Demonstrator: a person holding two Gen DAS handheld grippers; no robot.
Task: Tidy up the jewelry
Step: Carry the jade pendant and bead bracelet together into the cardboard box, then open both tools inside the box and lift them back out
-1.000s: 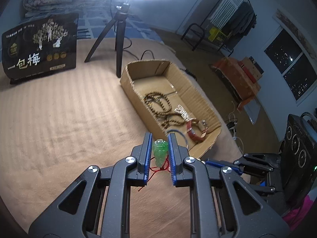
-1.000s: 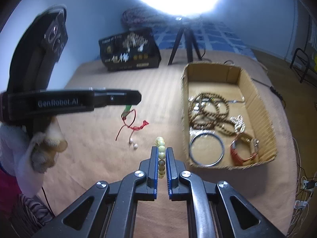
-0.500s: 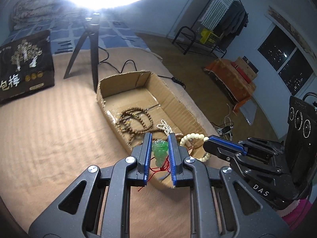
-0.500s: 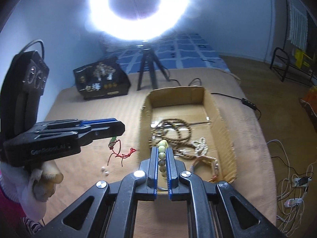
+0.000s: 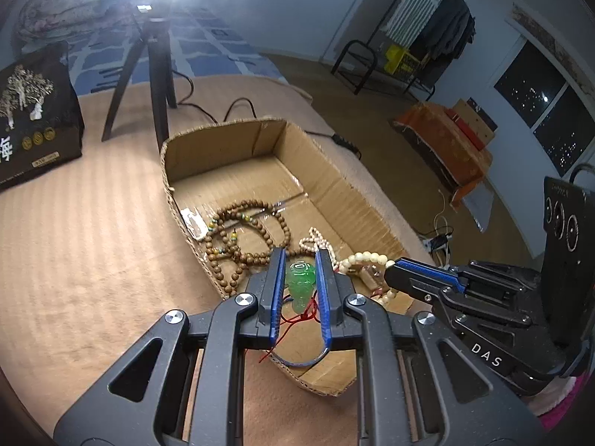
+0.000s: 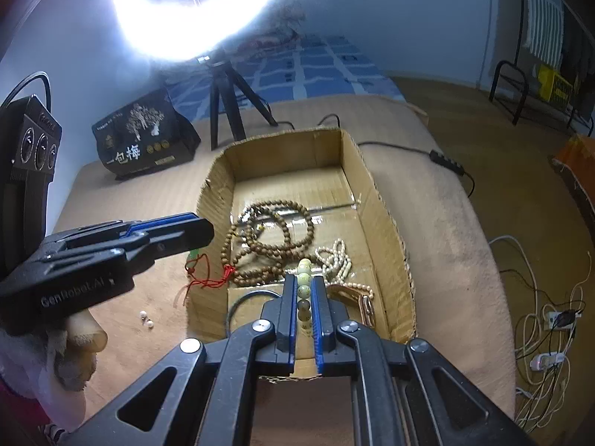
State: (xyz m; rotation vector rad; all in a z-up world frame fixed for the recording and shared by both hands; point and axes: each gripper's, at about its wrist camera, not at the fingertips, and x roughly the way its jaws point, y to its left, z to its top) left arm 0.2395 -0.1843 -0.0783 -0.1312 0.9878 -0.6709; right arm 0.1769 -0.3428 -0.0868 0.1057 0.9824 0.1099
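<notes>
Left gripper: pads pinched on a green pendant whose red cord trails down over the near left wall of the cardboard box. Right gripper: pads pressed together on a pale bead bracelet, hanging over the near end of the box.

Box: open-topped, on a beige blanket, long axis running away from both cameras. Its far half is bare cardboard floor. Near half holds a brown bead necklace in loose coils, a small white bead strand toward the right wall, a thin dark bangle at the near left corner and a brown-strapped watch at the near right corner.

Outside the box: two small pearls on the blanket, just beside the left wall. Black tripod stands close behind the far left corner; a black printed bag stands further left. A dark cable runs past the far right corner.
</notes>
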